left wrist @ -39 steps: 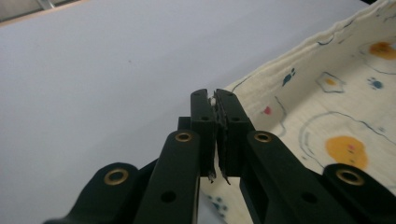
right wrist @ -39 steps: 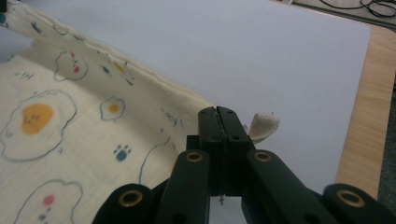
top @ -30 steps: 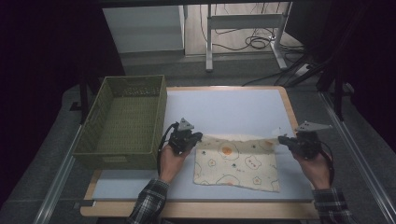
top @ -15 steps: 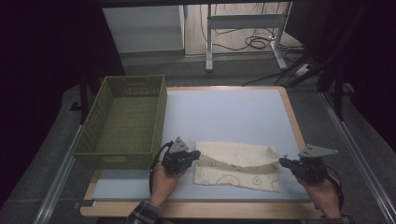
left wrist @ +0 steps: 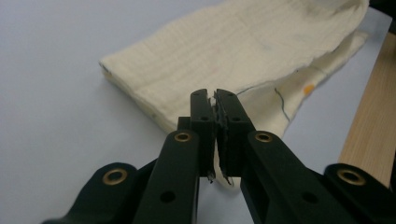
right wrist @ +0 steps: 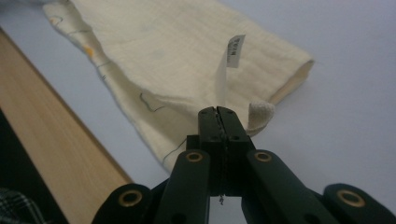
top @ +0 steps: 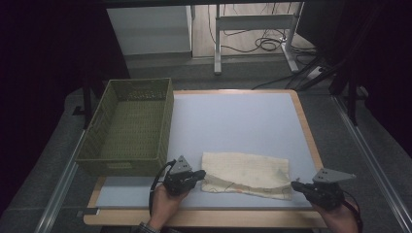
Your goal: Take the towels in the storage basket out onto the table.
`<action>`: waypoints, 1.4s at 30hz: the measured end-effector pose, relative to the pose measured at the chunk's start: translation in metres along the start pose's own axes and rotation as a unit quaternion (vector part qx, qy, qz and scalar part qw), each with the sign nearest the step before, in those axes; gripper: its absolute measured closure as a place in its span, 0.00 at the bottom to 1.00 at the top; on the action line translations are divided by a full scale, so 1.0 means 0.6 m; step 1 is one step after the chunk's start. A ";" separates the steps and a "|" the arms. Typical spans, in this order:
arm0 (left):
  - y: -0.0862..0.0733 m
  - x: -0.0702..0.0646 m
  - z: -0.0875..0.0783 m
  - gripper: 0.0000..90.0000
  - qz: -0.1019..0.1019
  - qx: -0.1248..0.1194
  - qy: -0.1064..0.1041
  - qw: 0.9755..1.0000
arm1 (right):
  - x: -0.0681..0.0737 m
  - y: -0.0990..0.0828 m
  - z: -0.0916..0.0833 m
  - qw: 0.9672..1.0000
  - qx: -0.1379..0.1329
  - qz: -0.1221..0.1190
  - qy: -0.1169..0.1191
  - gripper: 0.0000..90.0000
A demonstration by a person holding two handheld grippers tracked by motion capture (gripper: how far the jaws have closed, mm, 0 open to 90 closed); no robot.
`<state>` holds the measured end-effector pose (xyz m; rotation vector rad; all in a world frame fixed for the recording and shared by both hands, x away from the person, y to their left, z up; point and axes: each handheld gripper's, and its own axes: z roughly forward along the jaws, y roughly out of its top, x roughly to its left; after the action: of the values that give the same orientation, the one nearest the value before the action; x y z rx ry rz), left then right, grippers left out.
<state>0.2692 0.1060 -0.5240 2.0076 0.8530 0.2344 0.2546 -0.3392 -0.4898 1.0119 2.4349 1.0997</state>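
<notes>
High view: a cream cloth (top: 245, 174), folded double, lies at lower centre of the table (top: 233, 121), right of a green basket (top: 128, 126). Left gripper view: the left gripper (left wrist: 215, 100) pinches its corner. Right gripper view: the right gripper (right wrist: 218, 112) clamps the tagged corner.

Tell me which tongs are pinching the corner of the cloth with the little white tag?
The right tongs. A small white tag stands up just beyond them on the cream cloth. The left tongs pinch the other corner, which shows no tag.

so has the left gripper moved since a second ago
Yes. In the high view the left gripper has drawn back from the basket's corner toward the table's near edge.
</notes>
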 end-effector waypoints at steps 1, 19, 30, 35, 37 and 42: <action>-0.004 0.000 0.001 0.96 -0.001 0.004 -0.001 1.000 | 0.003 -0.003 0.002 1.000 0.004 -0.002 0.002 1.00; -0.020 0.012 -0.014 0.51 -0.004 0.023 0.001 1.000 | -0.012 -0.019 -0.030 1.000 0.004 0.023 0.005 0.79; 0.048 0.037 0.046 0.45 -0.016 0.021 0.033 0.999 | -0.065 0.028 0.013 0.999 -0.017 0.046 -0.023 0.74; 0.084 0.055 0.069 0.45 -0.026 0.012 0.057 0.998 | -0.083 0.072 0.057 0.998 -0.014 0.045 -0.036 0.69; 0.091 0.065 0.076 0.45 -0.029 0.014 0.075 0.997 | -0.088 0.087 0.074 0.998 -0.007 0.039 -0.050 0.68; 0.087 0.089 0.091 0.46 -0.047 0.029 0.097 0.994 | -0.103 0.090 0.114 0.997 0.024 0.038 -0.066 0.64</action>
<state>0.3592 0.0857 -0.5214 2.0154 1.0839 0.3593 0.3595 -0.3200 -0.4975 1.1630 2.3463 0.9684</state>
